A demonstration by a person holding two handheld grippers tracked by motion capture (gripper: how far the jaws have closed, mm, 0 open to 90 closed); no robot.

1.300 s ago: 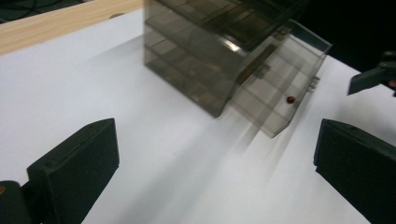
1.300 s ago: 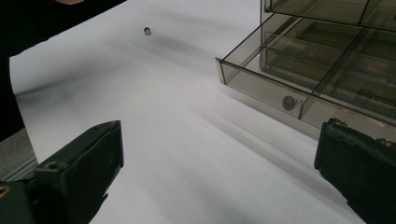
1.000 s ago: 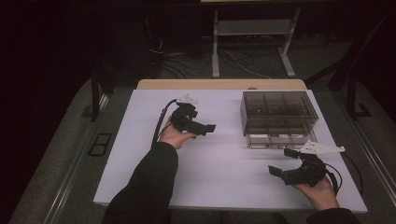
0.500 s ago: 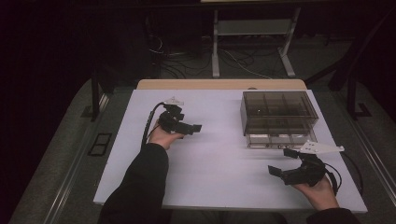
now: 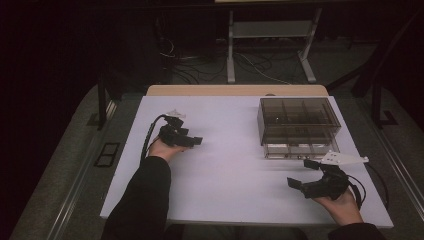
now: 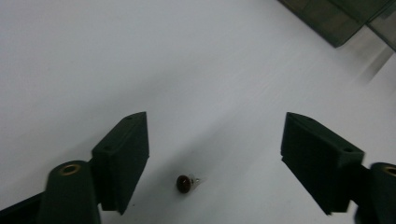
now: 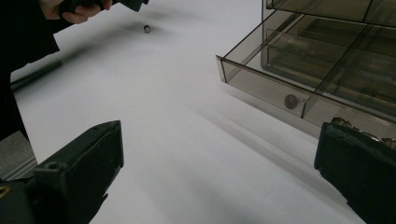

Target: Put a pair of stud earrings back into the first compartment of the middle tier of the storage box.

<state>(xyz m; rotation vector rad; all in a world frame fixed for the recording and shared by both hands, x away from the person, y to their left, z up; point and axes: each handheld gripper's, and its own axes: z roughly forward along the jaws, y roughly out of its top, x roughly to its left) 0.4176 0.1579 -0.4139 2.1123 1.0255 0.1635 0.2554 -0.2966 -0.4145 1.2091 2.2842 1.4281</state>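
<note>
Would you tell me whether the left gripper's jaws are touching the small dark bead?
Apart: in the left gripper view the bead lies between the closing left gripper jaws, white table either side.

You sit at a white rectangular tabletop [image 5: 235,200] with a pale wooden strip [image 5: 235,90] along its 12 o'clock edge. Grey carpeted floor [image 5: 60,175] surrounds it. At 12 o'clock stands a light grey metal stand [image 5: 270,45] amid loose cables [image 5: 200,62], backed by darkness. At 9 o'clock lies a dark floor socket plate [image 5: 106,154].
</note>
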